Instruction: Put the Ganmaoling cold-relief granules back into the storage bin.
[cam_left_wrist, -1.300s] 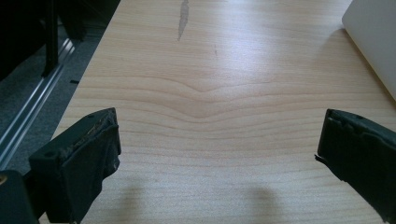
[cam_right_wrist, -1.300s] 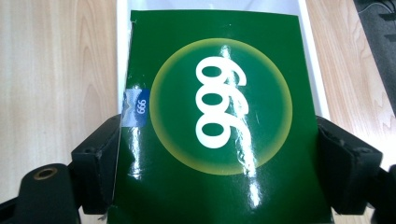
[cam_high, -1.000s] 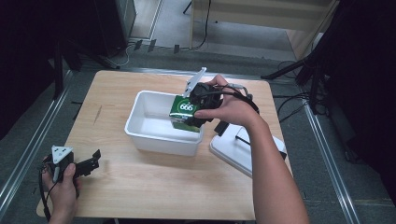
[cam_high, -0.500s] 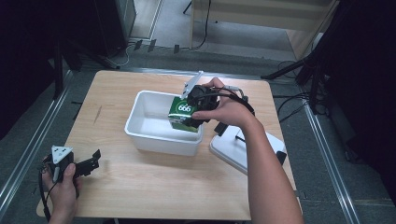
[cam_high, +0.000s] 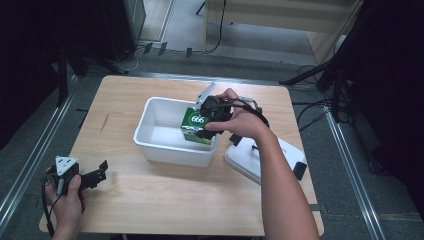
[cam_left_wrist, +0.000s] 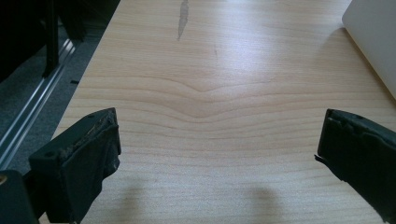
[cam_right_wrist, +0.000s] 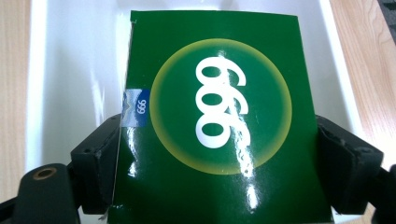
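Observation:
A green box (cam_high: 196, 125) with a white "666" in a yellow ring is held inside the right end of a white plastic bin (cam_high: 160, 142). My right gripper (cam_high: 206, 122) is shut on the box, one black jaw pressing each side of the green box (cam_right_wrist: 212, 126), with the white bin (cam_right_wrist: 70, 60) below and around it. My left gripper (cam_high: 97, 172) rests near the table's front left corner, held by a hand. Its jaws stand wide apart over bare wood, so the left gripper (cam_left_wrist: 217, 149) is open with nothing between them.
A white lid (cam_high: 250, 157) with black clips lies on the wooden table (cam_high: 165, 195) just right of the bin, under the right forearm. A corner of the white bin (cam_left_wrist: 373, 37) shows at the upper right of the left gripper view. Metal rails run along both sides of the table.
My right gripper has sunk with the green box, lowering it deeper into the white bin. The left hand and its gripper have stayed where they were.

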